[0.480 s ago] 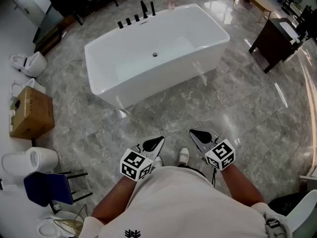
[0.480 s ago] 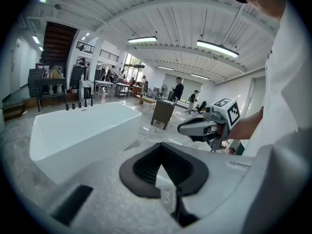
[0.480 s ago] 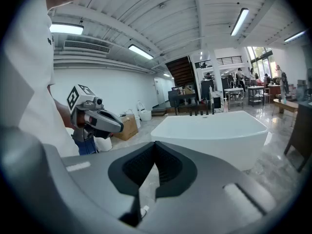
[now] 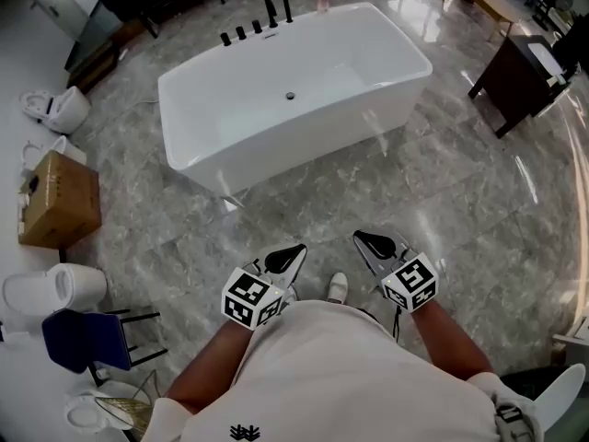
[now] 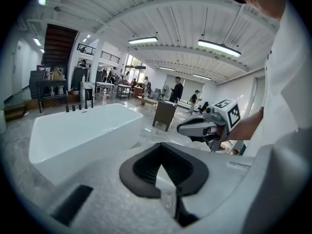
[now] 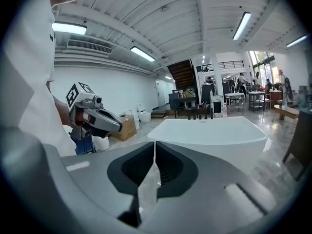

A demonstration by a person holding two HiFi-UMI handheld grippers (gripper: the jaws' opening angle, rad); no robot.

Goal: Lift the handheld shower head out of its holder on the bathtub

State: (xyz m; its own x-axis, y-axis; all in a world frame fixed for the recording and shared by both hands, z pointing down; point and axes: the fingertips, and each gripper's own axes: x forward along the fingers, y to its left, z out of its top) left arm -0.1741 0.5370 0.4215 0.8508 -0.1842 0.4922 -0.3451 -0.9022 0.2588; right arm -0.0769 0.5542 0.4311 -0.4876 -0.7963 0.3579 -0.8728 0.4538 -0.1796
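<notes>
Hand-held gripper L (image 4: 294,250), R (image 4: 363,238) closed.

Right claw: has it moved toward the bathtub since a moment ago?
No. The right claw keeps the same gap from the bathtub, well short of it.

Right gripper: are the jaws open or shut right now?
Shut. In the right gripper view the right gripper has its two dark pads meeting along a thin line, with nothing between them; the bathtub stands well ahead.

Grey marble floor (image 4: 460,210) bears a white bathtub (image 4: 276,144), cardboard box (image 4: 57,201), dark cabinet (image 4: 515,81) and toilet (image 4: 55,109)
</notes>
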